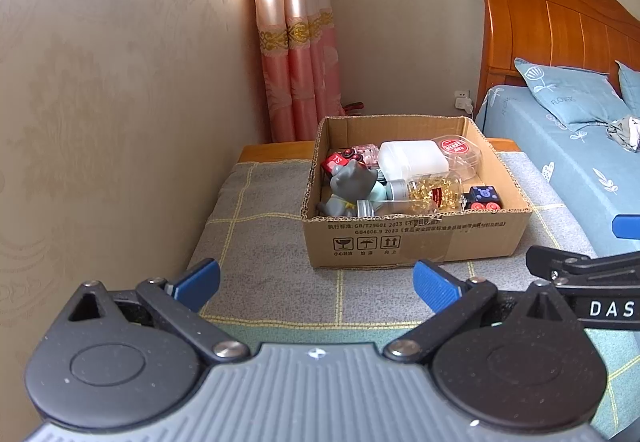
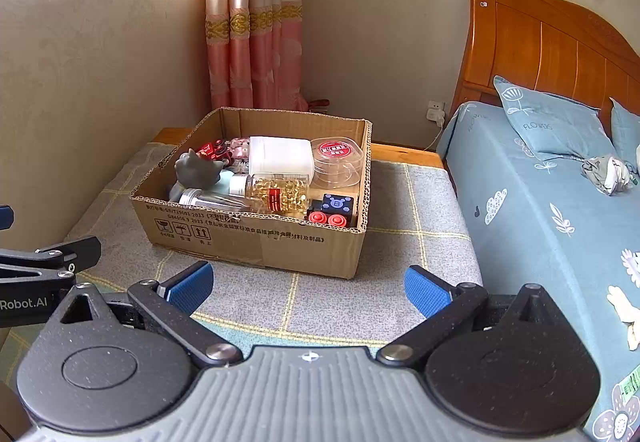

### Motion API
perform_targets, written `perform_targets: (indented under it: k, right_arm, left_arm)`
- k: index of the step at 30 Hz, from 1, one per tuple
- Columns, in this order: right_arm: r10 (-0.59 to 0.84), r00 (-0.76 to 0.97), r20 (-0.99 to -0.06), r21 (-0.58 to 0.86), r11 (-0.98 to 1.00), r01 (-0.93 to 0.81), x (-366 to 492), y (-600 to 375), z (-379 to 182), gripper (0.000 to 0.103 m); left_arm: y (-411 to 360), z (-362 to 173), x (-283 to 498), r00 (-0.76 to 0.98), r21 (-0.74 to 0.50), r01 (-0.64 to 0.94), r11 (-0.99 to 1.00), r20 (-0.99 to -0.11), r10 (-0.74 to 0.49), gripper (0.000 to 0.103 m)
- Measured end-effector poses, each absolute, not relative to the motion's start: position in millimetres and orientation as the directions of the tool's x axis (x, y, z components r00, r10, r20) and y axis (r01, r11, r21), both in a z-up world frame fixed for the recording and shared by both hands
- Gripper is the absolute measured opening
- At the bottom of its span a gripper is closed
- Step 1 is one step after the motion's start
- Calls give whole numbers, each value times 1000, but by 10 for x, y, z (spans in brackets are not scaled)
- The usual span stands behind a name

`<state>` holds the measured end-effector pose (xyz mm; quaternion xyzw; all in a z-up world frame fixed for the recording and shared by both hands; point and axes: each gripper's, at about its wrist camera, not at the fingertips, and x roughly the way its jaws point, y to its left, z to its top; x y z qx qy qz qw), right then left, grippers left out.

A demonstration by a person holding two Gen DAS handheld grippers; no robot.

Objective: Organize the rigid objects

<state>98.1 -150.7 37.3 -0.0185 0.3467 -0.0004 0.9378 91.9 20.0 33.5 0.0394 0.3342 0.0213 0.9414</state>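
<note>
An open cardboard box (image 1: 416,242) (image 2: 256,242) stands on a grey checked mat. Inside lie a grey cat figure (image 1: 352,178) (image 2: 196,168), a white plastic box (image 1: 412,158) (image 2: 280,156), a clear round tub with a red label (image 1: 456,148) (image 2: 336,158), a bottle of golden capsules (image 1: 432,192) (image 2: 276,194), a black cube with red buttons (image 1: 484,198) (image 2: 334,210), and red and pink toys (image 1: 352,156) (image 2: 220,148). My left gripper (image 1: 316,284) is open and empty, in front of the box. My right gripper (image 2: 308,288) is open and empty, in front of the box.
The mat (image 1: 260,242) (image 2: 420,226) covers a low wooden platform. A wall (image 1: 100,122) runs along the left. A bed with blue bedding (image 1: 560,146) (image 2: 540,202) and a wooden headboard lies at the right. A pink curtain (image 1: 296,42) (image 2: 256,22) hangs behind the box.
</note>
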Motion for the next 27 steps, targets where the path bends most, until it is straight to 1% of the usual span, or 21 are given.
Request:
perform_targets:
  k: [27]
  right_arm:
    - [-14,761,-648,-41,999,-16,984,-1500,364,103]
  left_arm:
    - [181,327,909,774,88,-11,996,-630,64,102]
